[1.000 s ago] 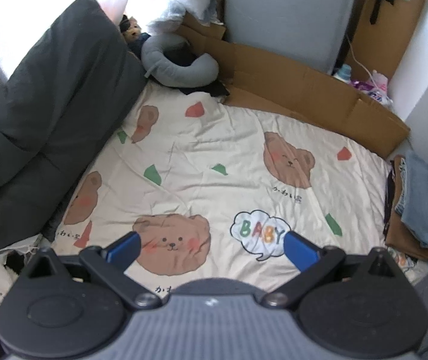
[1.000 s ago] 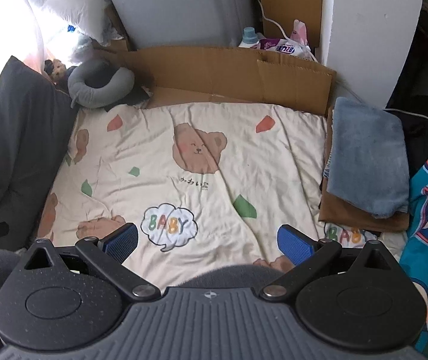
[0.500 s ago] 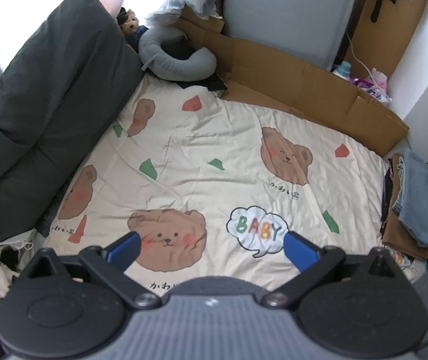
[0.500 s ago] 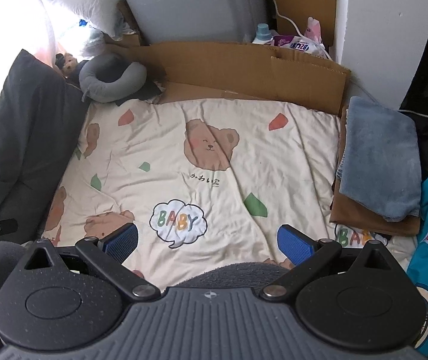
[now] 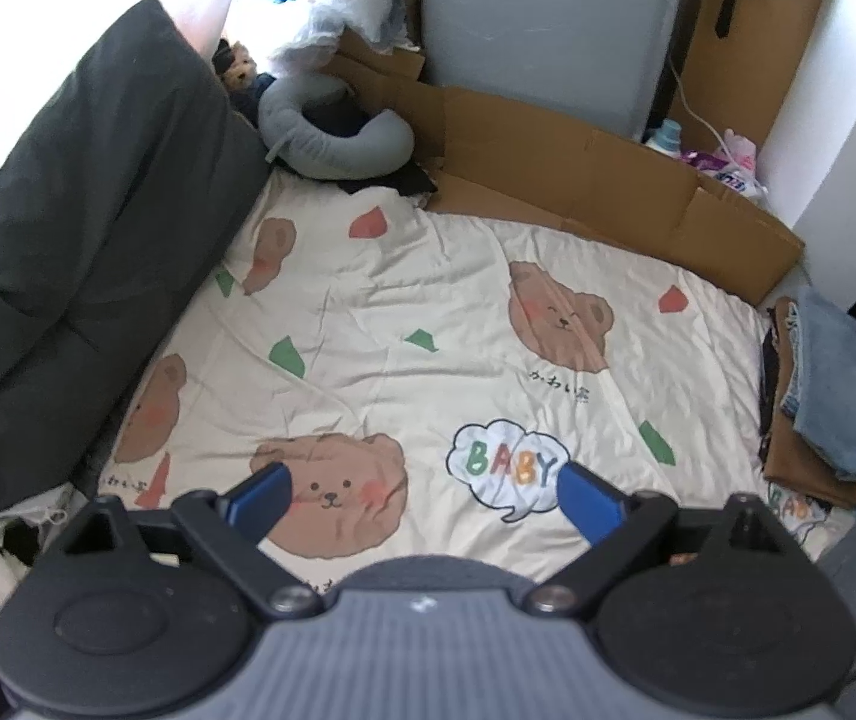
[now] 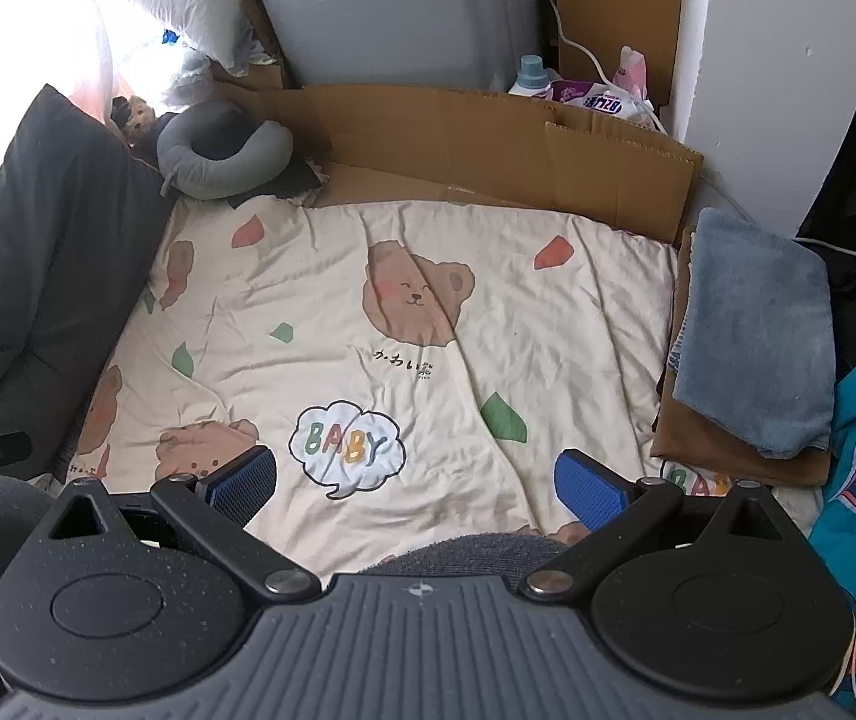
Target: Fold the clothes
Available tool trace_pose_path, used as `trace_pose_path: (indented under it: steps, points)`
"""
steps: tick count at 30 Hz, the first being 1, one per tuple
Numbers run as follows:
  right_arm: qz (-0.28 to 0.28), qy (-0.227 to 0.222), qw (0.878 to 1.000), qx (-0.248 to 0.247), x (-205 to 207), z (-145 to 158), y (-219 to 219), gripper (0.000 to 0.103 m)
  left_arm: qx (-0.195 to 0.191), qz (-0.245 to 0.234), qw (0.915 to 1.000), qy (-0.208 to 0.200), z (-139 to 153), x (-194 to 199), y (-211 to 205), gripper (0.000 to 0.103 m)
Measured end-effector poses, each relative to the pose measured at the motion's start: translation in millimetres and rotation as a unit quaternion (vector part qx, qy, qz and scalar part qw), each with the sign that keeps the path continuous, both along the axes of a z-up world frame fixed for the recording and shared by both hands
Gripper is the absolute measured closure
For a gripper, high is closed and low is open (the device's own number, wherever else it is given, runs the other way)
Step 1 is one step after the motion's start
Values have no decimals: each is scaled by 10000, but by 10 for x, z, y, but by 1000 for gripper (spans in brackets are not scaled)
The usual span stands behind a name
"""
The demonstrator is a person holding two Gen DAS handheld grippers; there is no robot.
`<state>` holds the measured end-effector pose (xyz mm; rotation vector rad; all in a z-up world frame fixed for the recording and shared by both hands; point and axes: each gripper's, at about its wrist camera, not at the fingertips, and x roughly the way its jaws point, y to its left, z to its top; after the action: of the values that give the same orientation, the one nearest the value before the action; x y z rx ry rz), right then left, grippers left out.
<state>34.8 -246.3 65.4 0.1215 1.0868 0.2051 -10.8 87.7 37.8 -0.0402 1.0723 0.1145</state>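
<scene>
With the left gripper [image 5: 422, 495] just starting to close on nothing and the right gripper [image 6: 416, 483] spread empty, reach across the bedspread [image 6: 547, 324] toward the folded clothes [image 6: 751, 336] stacked at its right edge

The bear-print bedsheet [image 6: 487, 312] is matt, creased cotton-like cloth. At its 3 o'clock edge the folded blue towel [image 6: 754, 330] looks fuzzy, lying on smooth brown cloth [image 6: 727, 456]. At 12 o'clock, corrugated cardboard [image 6: 487, 144] is dull paper. The neck pillow [image 5: 332, 144] at 11 o'clock is smooth grey fabric.
</scene>
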Motion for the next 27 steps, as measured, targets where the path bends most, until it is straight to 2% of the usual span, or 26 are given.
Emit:
trace_pose_path:
  steps: [27]
  points:
    - [-28,-72,9999,-134,-43,8,0,1,-147,-83,9998,-75,-1,25,1,10]
